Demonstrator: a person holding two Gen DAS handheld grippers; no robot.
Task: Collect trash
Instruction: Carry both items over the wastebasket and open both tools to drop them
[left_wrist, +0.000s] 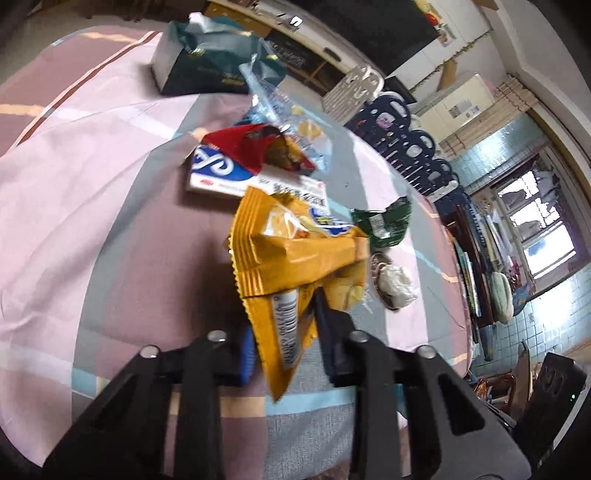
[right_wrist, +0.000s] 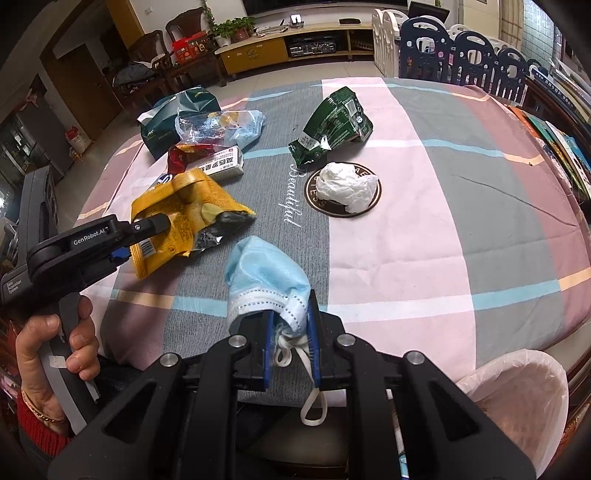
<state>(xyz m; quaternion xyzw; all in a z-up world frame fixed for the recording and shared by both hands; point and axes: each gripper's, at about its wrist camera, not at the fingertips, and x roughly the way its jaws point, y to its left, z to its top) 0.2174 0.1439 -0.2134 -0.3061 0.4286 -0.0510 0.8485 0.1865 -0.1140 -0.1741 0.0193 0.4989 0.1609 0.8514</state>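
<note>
Both grippers hold trash above the striped tablecloth (right_wrist: 424, 206).

The left gripper (left_wrist: 284, 332) pinches the yellow snack bag (left_wrist: 291, 254) by its crimped edge; the right gripper (right_wrist: 290, 325) is clamped on a crumpled blue face mask (right_wrist: 266, 280), ear loops dangling. At 12 o'clock from the mask sits a white tissue wad (right_wrist: 347, 188) on a round coaster (right_wrist: 314, 199), with a green wrapper (right_wrist: 332, 125) just beyond. The lined trash bin (right_wrist: 517, 402) stands at 4 o'clock off the table edge.
</note>
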